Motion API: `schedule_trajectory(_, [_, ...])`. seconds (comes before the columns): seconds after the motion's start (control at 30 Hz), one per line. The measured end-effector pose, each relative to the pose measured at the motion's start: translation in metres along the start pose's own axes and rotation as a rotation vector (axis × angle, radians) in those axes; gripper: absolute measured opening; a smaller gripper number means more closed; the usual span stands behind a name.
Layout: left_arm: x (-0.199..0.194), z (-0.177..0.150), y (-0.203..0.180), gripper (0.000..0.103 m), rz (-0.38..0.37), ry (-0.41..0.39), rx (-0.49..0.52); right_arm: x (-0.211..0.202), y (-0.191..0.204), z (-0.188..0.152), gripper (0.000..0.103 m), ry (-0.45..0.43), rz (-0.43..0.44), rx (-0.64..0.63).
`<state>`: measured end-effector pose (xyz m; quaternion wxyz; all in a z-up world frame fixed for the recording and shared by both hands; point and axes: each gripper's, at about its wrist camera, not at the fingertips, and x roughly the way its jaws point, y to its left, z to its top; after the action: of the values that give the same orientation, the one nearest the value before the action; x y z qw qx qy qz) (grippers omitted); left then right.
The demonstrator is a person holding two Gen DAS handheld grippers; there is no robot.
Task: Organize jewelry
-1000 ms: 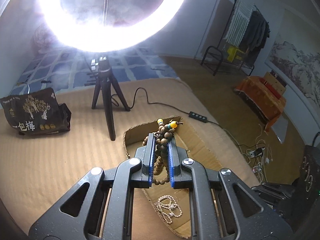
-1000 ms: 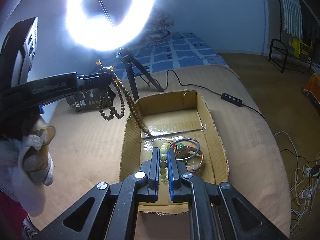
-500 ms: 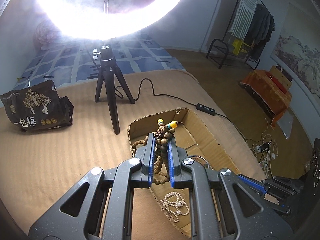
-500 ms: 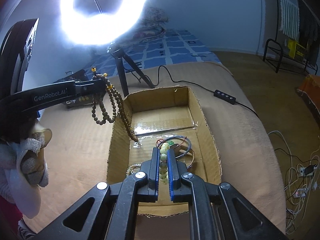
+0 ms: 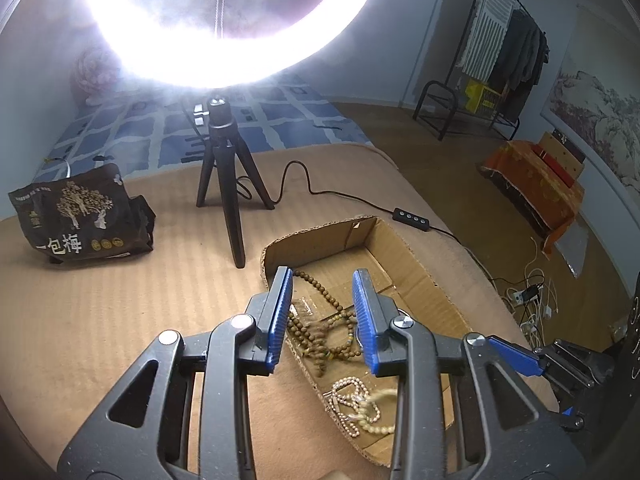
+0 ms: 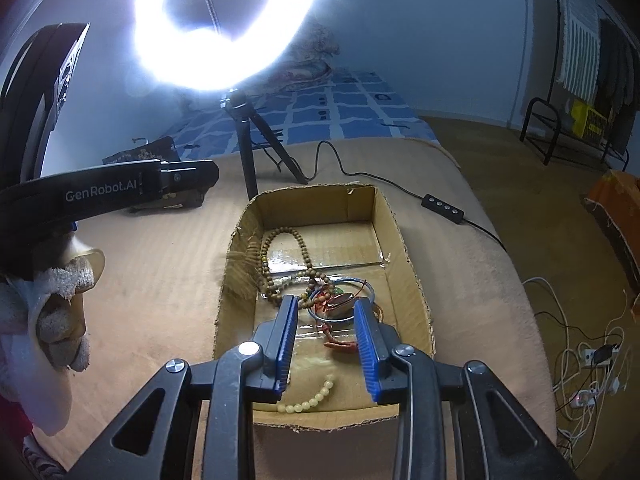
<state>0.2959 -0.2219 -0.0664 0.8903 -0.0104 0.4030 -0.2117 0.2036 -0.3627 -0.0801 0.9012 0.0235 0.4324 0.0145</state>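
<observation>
Both my grippers, left (image 5: 322, 314) and right (image 6: 326, 340), are opening their fingers, empty, above the cardboard box (image 6: 416, 300) holding wooden beads (image 6: 304, 254). I read "GenRobot.AI" and "一包梅" on the bag (image 5: 80, 216).

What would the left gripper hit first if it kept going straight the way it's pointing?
Probably the brown bead strand lying in the cardboard box, straight ahead between the opening fingers of the left gripper; depth is uncertain.

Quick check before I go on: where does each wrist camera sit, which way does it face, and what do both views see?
Left wrist: on the left gripper, looking down into the cardboard box; jaws opening, brown bead strand loose below.
Right wrist: on the right gripper, over the box's near end; jaws opening, pale bead bracelet lying below; gloved hand at left.
Shared: box, beads, ring light.
</observation>
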Motion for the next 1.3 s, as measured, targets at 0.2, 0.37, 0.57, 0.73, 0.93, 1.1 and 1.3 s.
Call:
schedule_trajectory(0.2, [-0.029,-0.006,0.002,0.031,0.001,-0.033,0.002,-0.014,0.009,0.000,0.030,-0.023,-0.004,-0.019])
schedule_trajectory(0.37, [-0.058,-0.011,0.007,0.031,0.009,-0.064,0.002,-0.030,0.019,-0.001,0.030,-0.051,-0.017,-0.043])
schedule_trajectory(0.57, [-0.096,-0.022,0.010,0.031,0.030,-0.100,-0.002,-0.046,0.022,-0.002,0.038,-0.083,-0.025,-0.025])
schedule_trajectory(0.73, [-0.128,-0.040,0.008,0.031,0.062,-0.124,0.017,-0.061,0.026,-0.003,0.042,-0.118,-0.017,-0.011])
schedule_trajectory(0.93, [-0.161,-0.071,0.003,0.031,0.078,-0.144,0.040,-0.088,0.032,-0.018,0.050,-0.159,-0.049,-0.027])
schedule_trajectory(1.1, [-0.183,-0.093,-0.004,0.031,0.093,-0.164,0.070,-0.107,0.030,-0.032,0.053,-0.179,-0.039,-0.006])
schedule_trajectory(1.3, [-0.203,-0.111,-0.008,0.054,0.107,-0.204,0.081,-0.124,0.028,-0.047,0.061,-0.206,-0.020,0.025])
